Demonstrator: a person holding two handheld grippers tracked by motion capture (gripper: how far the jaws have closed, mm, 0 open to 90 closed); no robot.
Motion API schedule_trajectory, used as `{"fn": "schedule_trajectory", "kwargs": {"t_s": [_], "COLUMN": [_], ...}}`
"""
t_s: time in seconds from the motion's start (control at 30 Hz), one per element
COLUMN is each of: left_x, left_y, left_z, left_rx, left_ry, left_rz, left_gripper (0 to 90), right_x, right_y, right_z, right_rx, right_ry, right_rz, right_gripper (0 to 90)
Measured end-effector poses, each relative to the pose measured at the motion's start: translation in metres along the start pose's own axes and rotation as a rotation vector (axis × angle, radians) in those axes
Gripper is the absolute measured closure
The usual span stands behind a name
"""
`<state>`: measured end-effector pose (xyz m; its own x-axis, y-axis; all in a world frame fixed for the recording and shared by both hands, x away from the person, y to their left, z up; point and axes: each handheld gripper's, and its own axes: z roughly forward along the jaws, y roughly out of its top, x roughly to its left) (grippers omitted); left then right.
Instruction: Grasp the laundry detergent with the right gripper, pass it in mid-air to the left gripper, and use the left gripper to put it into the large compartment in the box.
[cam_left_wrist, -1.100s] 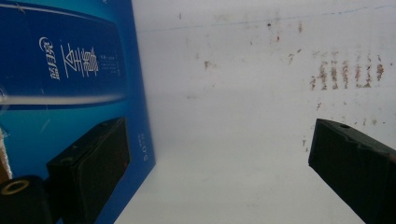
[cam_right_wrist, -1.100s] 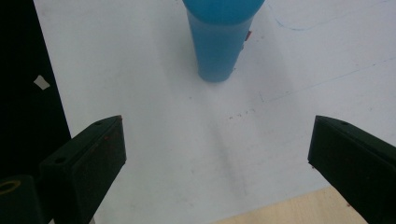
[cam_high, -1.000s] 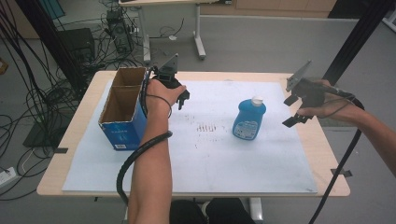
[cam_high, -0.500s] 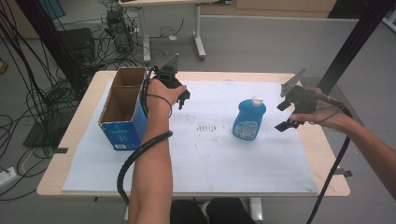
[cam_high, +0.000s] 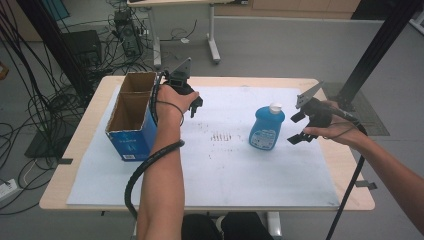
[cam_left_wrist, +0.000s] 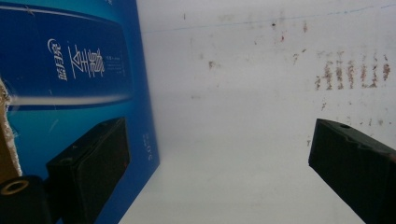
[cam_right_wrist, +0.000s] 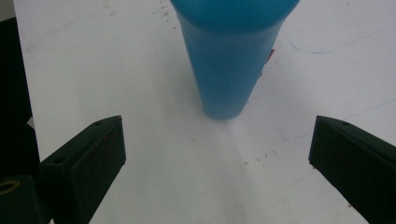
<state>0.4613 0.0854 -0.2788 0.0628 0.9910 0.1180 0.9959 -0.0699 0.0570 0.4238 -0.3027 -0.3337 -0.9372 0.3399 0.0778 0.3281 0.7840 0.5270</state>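
1. Two grippers, one per hand. The left gripper (cam_high: 195, 105) sits at about 11 o'clock on the table (cam_high: 90, 125), just beside the box; its jaws stand wide apart with nothing between them.
2. One right gripper (cam_high: 299, 128), at about 3 o'clock, near the bottle but apart from it; its jaws are spread wide and empty, the bottle standing ahead of the gap in the right gripper view.
3. One blue bottle (cam_high: 267, 129) with one white cap (cam_high: 274, 106), upright near the table's centre, toward 2 o'clock.
4. One open-topped cardboard box (cam_high: 131, 116) with blue printed sides, at 10 o'clock; a divider splits it into two compartments.
5. One white sheet (cam_high: 225, 170) covering most of the table, bearing one patch of reddish-brown marks (cam_high: 220, 136) between box and bottle.
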Motion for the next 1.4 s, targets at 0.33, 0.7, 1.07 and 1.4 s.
{"fn": "schedule_trajectory", "kwargs": {"t_s": [0.33, 0.7, 1.07, 1.4], "left_x": [-0.003, -0.004, -0.007, -0.007], "left_y": [0.001, 0.001, 0.002, 0.003], "left_z": [0.002, 0.003, 0.005, 0.007], "left_rx": [0.004, 0.008, 0.015, 0.017], "left_ry": [0.003, 0.007, 0.008, 0.011], "left_rz": [0.005, 0.006, 0.011, 0.012], "left_gripper": [5.9, 5.9, 5.9, 5.9], "right_x": [0.001, 0.003, 0.005, 0.002], "right_y": [-0.004, -0.007, -0.006, -0.010], "right_z": [0.013, 0.029, 0.040, 0.050], "right_rx": [-0.072, -0.115, -0.175, -0.237], "right_ry": [-0.024, -0.042, -0.082, -0.088], "right_rz": [0.005, 0.005, -0.004, 0.010], "right_gripper": [3.5, 3.4, 3.1, 3.0]}}
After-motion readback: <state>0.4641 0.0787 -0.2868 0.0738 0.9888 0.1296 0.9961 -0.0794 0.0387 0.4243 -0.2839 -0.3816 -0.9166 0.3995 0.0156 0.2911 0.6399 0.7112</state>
